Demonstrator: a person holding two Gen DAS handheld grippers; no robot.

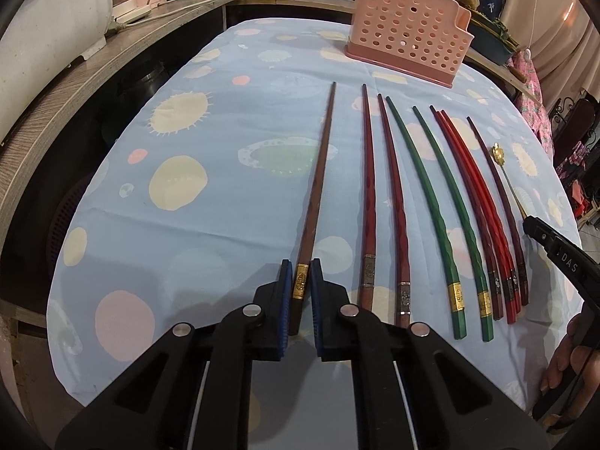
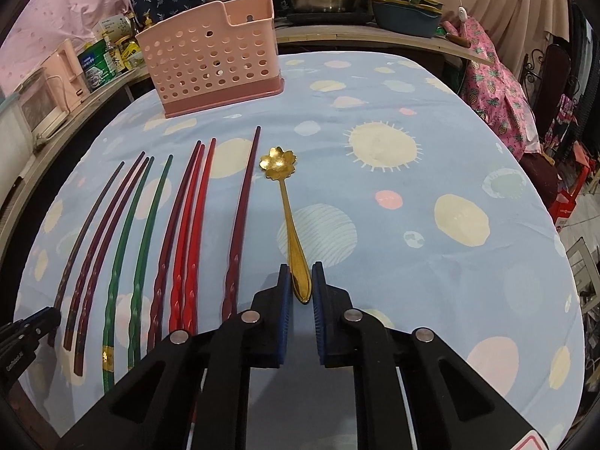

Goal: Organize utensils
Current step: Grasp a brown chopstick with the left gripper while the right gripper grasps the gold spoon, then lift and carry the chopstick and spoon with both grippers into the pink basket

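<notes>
Down at the near edge of the table (image 1: 123,195), the left gripper (image 1: 300,292) tilts steeply toward the cloth, its 2 blue pads clamped on the gold-banded butt end of the brown chopstick (image 1: 318,172), which lies alone at the left end of the row. To its right lie 2 dark red chopsticks (image 1: 369,195), then 2 green chopsticks (image 1: 423,187), then a tight cluster of red chopsticks (image 1: 472,191) with a dark purple chopstick (image 1: 495,183) beside them, all roughly parallel with tips pointing toward the pink perforated utensil holder (image 1: 408,37) standing upright at the far side. Further right, the right gripper (image 2: 300,285) also angles steeply down, its jaws closed on the wide end of the gold spoon's (image 2: 288,210) handle; the flower-shaped bowl points away toward the holder. In the left view, fingers of the person's hand (image 1: 570,356) show at the right edge, behind that gripper.
</notes>
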